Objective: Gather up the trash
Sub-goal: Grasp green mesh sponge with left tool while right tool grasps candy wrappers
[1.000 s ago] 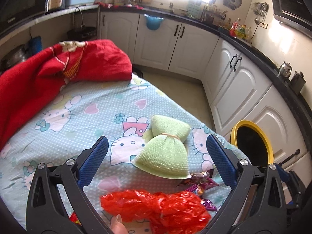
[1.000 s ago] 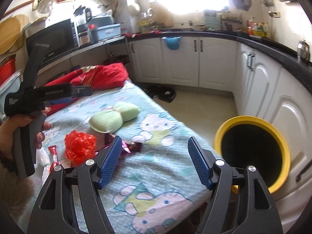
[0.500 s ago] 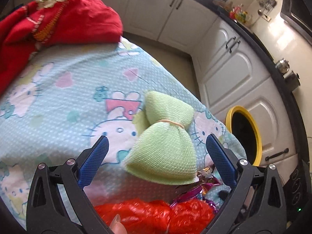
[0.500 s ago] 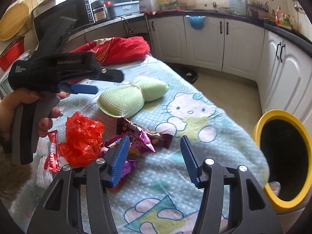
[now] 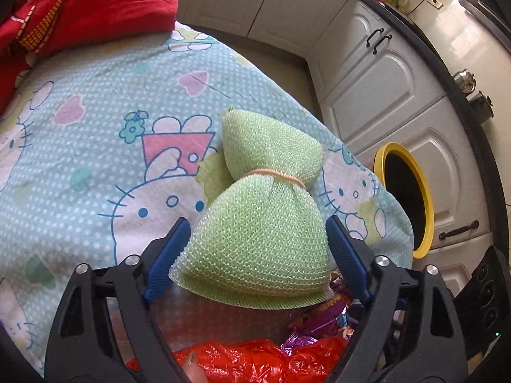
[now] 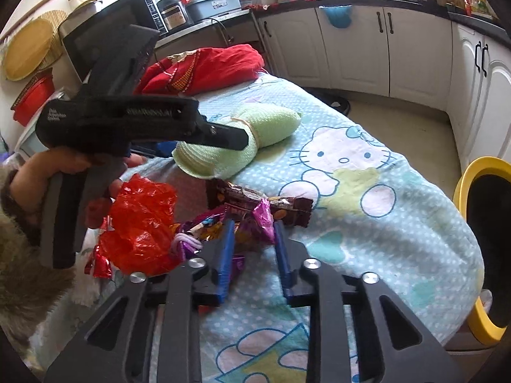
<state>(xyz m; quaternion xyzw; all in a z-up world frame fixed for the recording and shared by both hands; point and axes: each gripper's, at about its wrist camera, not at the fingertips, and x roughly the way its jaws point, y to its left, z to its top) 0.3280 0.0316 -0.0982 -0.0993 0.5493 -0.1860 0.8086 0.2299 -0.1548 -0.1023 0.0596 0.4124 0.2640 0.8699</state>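
Observation:
A green mesh bag, tied with an orange band, lies on the cartoon bedsheet. My left gripper straddles its wide end. Its jaws are closing, and the blue pads just reach the bag's sides without squeezing it. From the right wrist view, a hand holds the left gripper over the mesh bag. My right gripper is closing on a purple snack wrapper, pinched between its pads. A brown wrapper and a crumpled red plastic bag lie beside it.
A yellow-rimmed bin stands on the floor off the bed's right edge, also seen in the left wrist view. A red blanket is heaped at the bed's far end. White cabinets line the walls. A small red candy wrapper lies at the left.
Both grippers dropped toward the bed and tilted down. The left jaws narrowed around the green mesh bag. The right jaws narrowed from wide open onto the purple wrapper.

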